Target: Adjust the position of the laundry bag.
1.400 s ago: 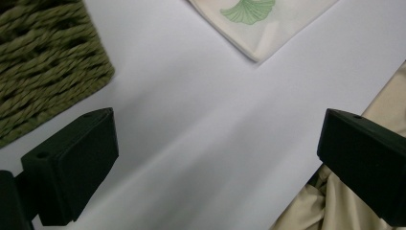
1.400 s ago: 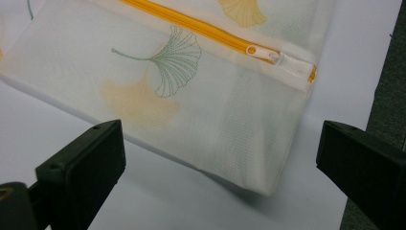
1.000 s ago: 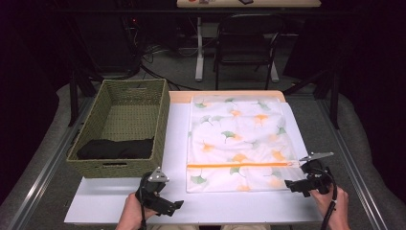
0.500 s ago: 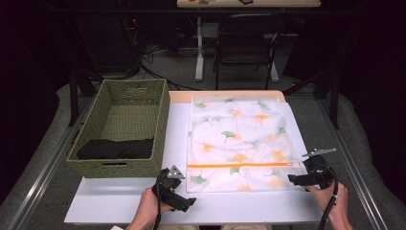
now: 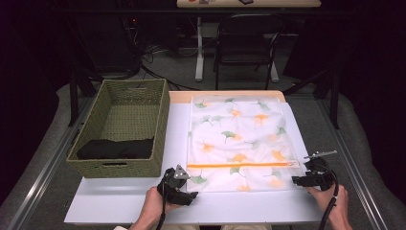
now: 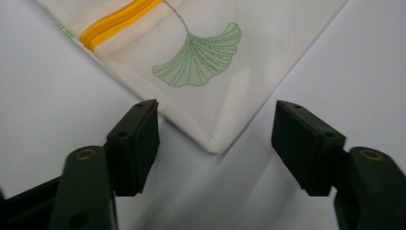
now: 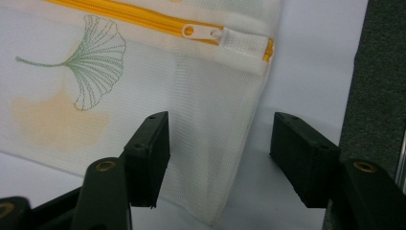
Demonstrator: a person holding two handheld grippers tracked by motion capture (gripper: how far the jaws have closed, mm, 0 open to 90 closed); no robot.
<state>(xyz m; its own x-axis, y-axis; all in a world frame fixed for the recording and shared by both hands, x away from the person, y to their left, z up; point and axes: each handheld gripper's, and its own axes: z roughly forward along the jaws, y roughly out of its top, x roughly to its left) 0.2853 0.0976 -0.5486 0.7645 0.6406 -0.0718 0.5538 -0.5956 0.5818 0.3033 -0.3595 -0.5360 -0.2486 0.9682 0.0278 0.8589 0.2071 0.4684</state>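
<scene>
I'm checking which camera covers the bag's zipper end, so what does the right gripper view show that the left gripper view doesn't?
Right gripper view: the white zipper pull at the end of the orange zipper, the bag's side edge between the open jaws of the right gripper, and dark padding past the white board.

Left gripper view: the bag's pointed corner between the open jaws of the left gripper.

Both: the white mesh laundry bag with ginkgo leaves, lying flat. Both grippers' jaws have just been closing.

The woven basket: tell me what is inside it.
A dark folded cloth lies at the near end of the woven basket; the rest shows bare woven floor. Anything beneath the cloth is covered.
</scene>
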